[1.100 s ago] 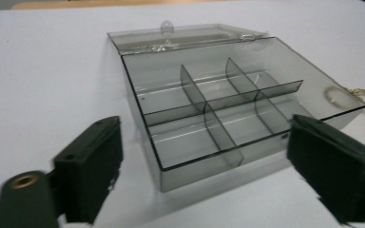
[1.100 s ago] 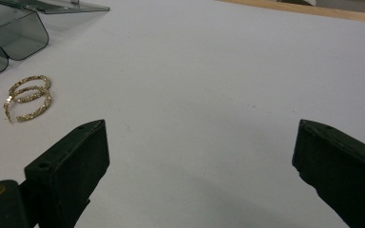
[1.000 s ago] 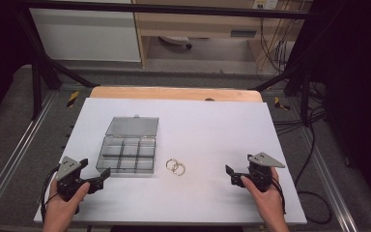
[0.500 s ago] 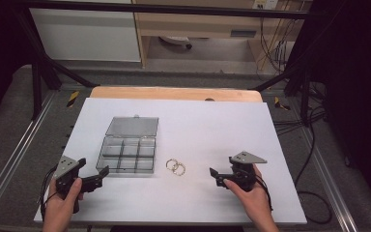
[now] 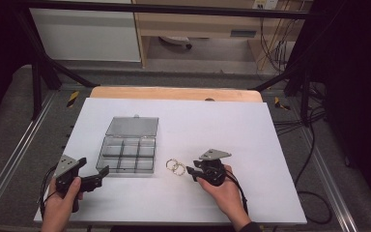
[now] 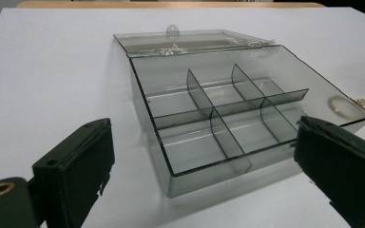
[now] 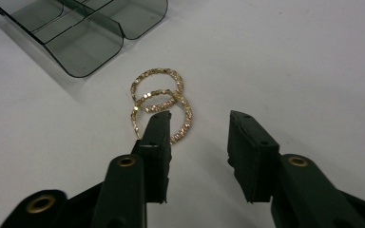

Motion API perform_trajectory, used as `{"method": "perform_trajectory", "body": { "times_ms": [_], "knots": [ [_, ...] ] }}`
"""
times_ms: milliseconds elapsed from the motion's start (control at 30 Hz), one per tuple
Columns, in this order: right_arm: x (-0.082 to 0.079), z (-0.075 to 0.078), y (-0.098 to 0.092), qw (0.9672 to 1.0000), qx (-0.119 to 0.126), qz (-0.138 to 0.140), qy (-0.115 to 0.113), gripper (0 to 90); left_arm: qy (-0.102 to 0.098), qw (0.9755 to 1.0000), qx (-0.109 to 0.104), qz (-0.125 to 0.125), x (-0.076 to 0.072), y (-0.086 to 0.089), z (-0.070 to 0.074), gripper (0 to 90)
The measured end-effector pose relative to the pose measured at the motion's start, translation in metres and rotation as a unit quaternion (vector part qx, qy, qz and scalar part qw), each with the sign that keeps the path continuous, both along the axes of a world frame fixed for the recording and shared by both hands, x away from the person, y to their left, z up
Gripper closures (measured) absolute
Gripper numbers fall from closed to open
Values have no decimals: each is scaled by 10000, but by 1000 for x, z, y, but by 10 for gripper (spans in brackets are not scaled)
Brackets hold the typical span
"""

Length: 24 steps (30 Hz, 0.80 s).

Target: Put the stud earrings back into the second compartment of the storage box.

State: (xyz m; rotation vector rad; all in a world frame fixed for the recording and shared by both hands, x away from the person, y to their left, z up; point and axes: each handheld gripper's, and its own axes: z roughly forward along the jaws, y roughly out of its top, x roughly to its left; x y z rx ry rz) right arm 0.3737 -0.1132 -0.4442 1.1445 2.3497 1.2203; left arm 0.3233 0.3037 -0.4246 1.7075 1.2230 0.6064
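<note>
Two thin golden hoop rings (image 7: 160, 102) set with small stones lie flat on the white desk (image 5: 251, 145), overlapping each other, just beside the near right corner of the smoky transparent plastic box with six compartments (image 5: 128, 154). The box is open, and its lid (image 6: 190, 40) lies flat behind it. The compartments look empty in the left gripper view.

The right tongs (image 5: 191, 170) are just beside the rings, with the jaws parted by a moderate gap and holding nothing. In the right gripper view the tip of one jaw covers the edge of the nearer ring; whether it touches cannot be told.

The left tongs (image 5: 101, 173) are near the front left corner of the box, jaws wide apart and empty.
</note>
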Motion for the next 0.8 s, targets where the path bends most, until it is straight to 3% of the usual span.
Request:
{"method": "perform_trajectory", "body": {
  "times_ms": [200, 367, 467, 500, 700, 800],
  "knots": [
    [12, -10, 19, 9998, -196, -6, 22, 712, 13, 10000, 23, 13, 0, 0, 0, 67],
    [18, -14, 24, 9997, -254, 20, 20, 743, 35, 10000, 32, 14, 0, 1, -1, 69],
    [18, -14, 27, 9993, -368, 54, -58, 802, 48, 10000, 37, 7, 0, 0, -1, 69],
    [18, -15, 28, 9991, -388, 96, -121, 859, 46, 10000, 57, 3, 0, 0, -1, 70],
    [19, -14, 25, 9993, -318, 158, -117, 874, 83, 9999, 66, -5, 0, 0, -2, 71],
    [18, -5, 23, 9996, -104, 187, -184, 874, 126, 9999, 87, -8, 1, -1, -3, 73]
  ]
}}
